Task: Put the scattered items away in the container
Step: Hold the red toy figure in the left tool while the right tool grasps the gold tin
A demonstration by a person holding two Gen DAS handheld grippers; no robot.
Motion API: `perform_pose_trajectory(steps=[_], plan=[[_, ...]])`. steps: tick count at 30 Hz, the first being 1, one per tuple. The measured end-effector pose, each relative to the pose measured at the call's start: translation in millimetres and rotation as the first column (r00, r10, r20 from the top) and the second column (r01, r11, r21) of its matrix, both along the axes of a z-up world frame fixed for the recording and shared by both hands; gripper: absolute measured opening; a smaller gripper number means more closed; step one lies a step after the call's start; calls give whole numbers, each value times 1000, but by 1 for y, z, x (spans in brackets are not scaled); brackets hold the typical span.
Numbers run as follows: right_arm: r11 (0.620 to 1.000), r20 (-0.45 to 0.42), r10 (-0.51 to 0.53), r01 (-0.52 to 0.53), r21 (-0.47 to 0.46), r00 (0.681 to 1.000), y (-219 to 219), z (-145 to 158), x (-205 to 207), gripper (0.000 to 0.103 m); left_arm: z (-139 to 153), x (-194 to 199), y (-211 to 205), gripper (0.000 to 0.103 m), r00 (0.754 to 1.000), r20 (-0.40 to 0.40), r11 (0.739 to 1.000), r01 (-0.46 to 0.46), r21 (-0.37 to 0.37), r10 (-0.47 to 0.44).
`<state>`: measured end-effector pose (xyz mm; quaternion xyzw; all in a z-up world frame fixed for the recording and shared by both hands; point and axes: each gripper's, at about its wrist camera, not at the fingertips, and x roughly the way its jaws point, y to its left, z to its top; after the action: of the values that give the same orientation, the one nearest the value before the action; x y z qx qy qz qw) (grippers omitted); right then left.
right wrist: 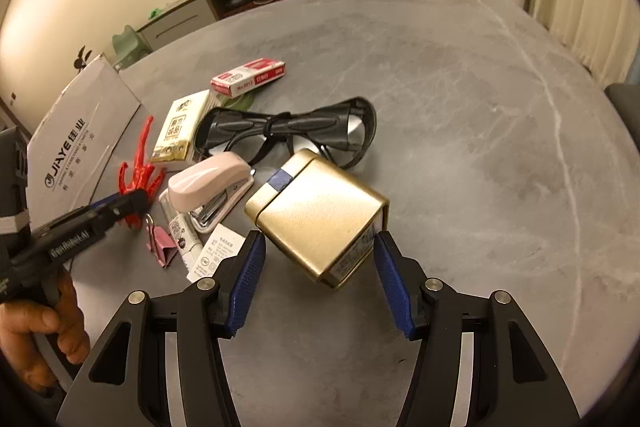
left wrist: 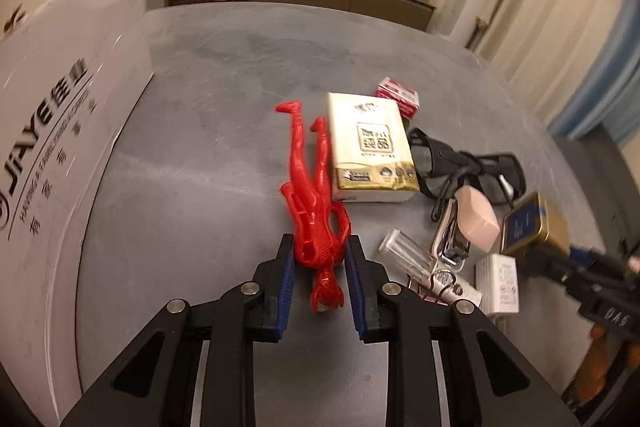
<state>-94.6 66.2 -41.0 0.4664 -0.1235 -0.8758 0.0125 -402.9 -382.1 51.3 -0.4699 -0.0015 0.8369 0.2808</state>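
The left gripper [left wrist: 320, 259] is pinched on the red plastic toy figure [left wrist: 314, 195], whose long axis runs straight ahead, feet pointed away. The right gripper [right wrist: 320, 259] is closed on the gold metal tin [right wrist: 320, 215], held skewed. The white printed cardboard box [left wrist: 60, 131] is seen to the left, nearer the left gripper.

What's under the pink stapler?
The stapler lies on a white tube, with the goggles' black cord passing beneath. What else it covers can't be seen.
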Motion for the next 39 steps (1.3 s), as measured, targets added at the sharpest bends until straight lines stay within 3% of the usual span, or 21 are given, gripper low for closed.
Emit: perform_pose_trajectory(steps=[4,8,15,18,20,23,26,28,32,35,39], plan=[[999,-29,28,-29,-18,999,6,15,7,60,6,-1,-14,25,1000,-2,999,-20,36,20],[988,-19,157,-156,17,987,8,28,4,60,7,-7,-16,25,1000,7,999,-21,47,21],[910,45,385,-387,150,922,-6,22,-20,60,23,-5,-10,25,998,-58,999,12,39,-10],[888,45,425,-426,174,904,-6,21,-29,60,27,-7,-12,25,997,-71,999,23,43,-20],[900,38,413,-414,139,910,1,22,-32,60,28,-7,-13,25,997,-70,999,32,42,-29],[914,32,406,-405,-20,913,12,25,-34,60,27,-6,-12,25,996,-67,998,56,34,-54],[889,13,440,-433,-150,898,14,31,-29,60,30,0,-8,25,992,-93,996,89,11,-87],[869,-26,463,-459,-183,886,14,40,-23,60,34,6,-5,25,985,-130,994,110,-17,-112],[885,-96,462,-465,-16,882,8,55,-22,60,42,17,-1,25,968,-207,988,132,-75,-145],[860,-63,510,-509,34,858,-6,45,-33,60,39,14,-1,25,971,-191,988,134,-74,-146],[807,-5,564,-549,220,826,-31,28,-36,61,35,11,-3,25,976,-157,989,143,-41,-147]])
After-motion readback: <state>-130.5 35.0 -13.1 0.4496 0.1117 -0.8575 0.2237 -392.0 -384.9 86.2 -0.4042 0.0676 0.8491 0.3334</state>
